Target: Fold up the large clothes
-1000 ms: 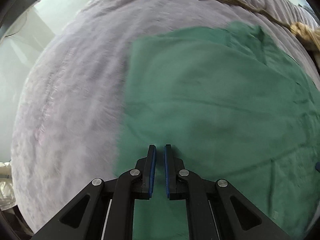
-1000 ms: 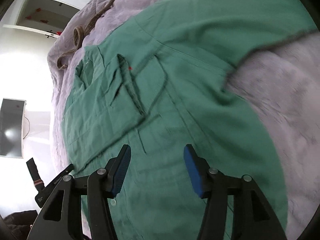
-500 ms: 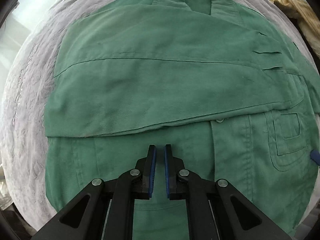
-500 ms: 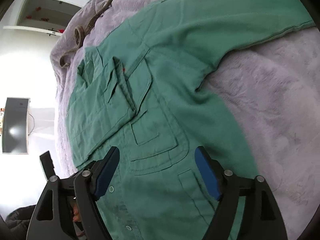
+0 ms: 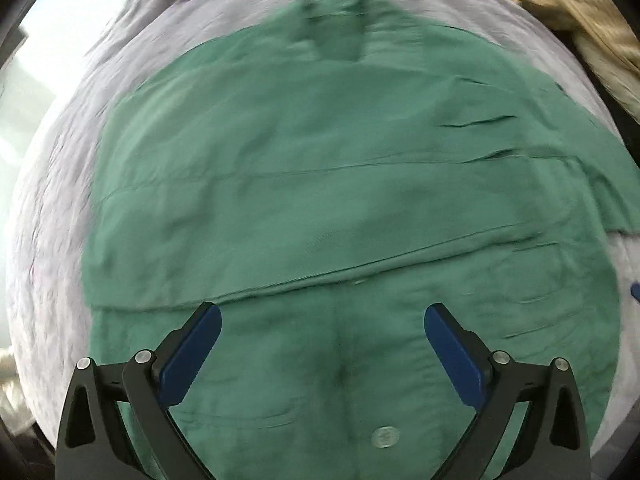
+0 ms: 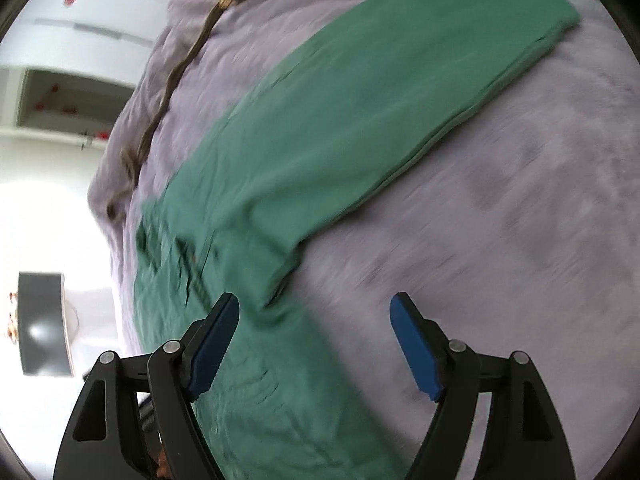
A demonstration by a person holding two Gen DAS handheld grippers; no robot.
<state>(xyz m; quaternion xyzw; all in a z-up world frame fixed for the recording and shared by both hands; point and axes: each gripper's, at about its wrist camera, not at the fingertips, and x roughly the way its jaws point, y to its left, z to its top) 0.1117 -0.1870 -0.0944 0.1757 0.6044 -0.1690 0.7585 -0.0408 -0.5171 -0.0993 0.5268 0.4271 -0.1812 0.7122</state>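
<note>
The green shirt [image 5: 320,200] lies flat on the bed [image 5: 52,208], one sleeve already folded across its chest; the other sleeve [image 6: 380,92] runs long and straight away from the body, up and right of the right gripper [image 6: 316,320], which is the nearer hand to it. The left gripper [image 5: 322,328] hangs over the shirt's front (its jaws have just swung wide, nothing between them), and the right jaws stand spread and empty too. Only the right view shows that outstretched sleeve whole; only the left shows the collar [image 5: 336,28] and the folded sleeve's edge.

You have the shirt [image 5: 320,184] spread flat on the blanket [image 5: 52,208], collar toward the far edge; one sleeve [image 6: 380,80] stretches out sideways, and a cloth [image 5: 580,20] lies at the far right corner.
</note>
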